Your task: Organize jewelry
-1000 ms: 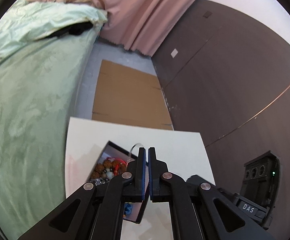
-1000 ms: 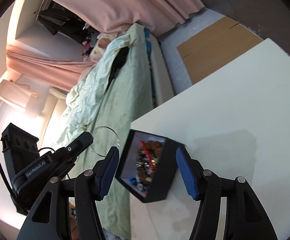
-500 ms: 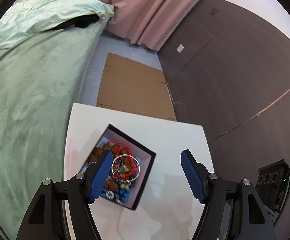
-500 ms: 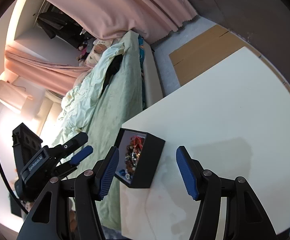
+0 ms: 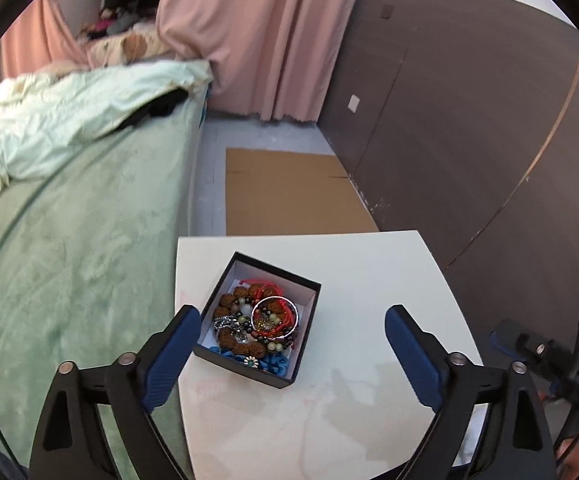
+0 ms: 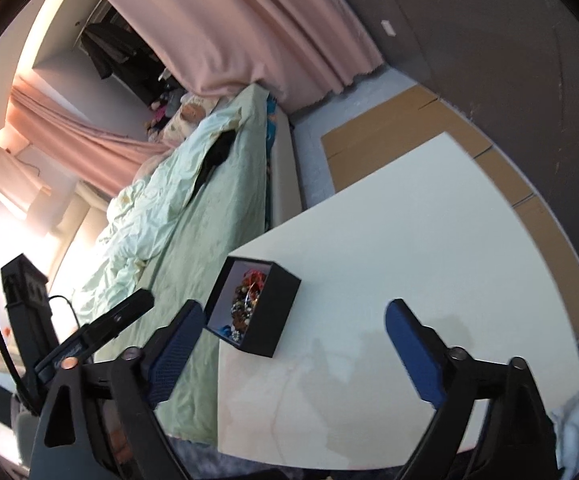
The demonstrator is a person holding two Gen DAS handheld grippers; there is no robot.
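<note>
Table (image 5: 369,280): a white top is seen beside a bed covered in green (image 5: 69,240); nothing but the box is carried on it.

Box (image 5: 258,322): a black, open-topped box is stood near the table's bed-side edge, one corner turned toward the far end. In the right wrist view it (image 6: 267,312) is seen from the side, its dark wall facing the bare table.

Contents: beaded bracelets, red cord and blue pieces are heaped inside; a silver bangle (image 5: 275,317) is laid flat on top, toward the box's right half.

Deciding relation: the box is found ahead of and below the left gripper (image 5: 291,354), nearer its left finger (image 5: 173,356) than its right. From the right gripper (image 6: 291,346) the box lies off to the left, just past the left finger (image 6: 175,350). The left hand is judged the better placed.

Jaws: both pairs are caught opening, spread wide, with nothing pressed between the pads.

Pose: both grippers are pitched downward over the table, clear of the box; the left is aimed more steeply.

Task state: the loose pieces appear gathered in; little is judged to remain.
</note>
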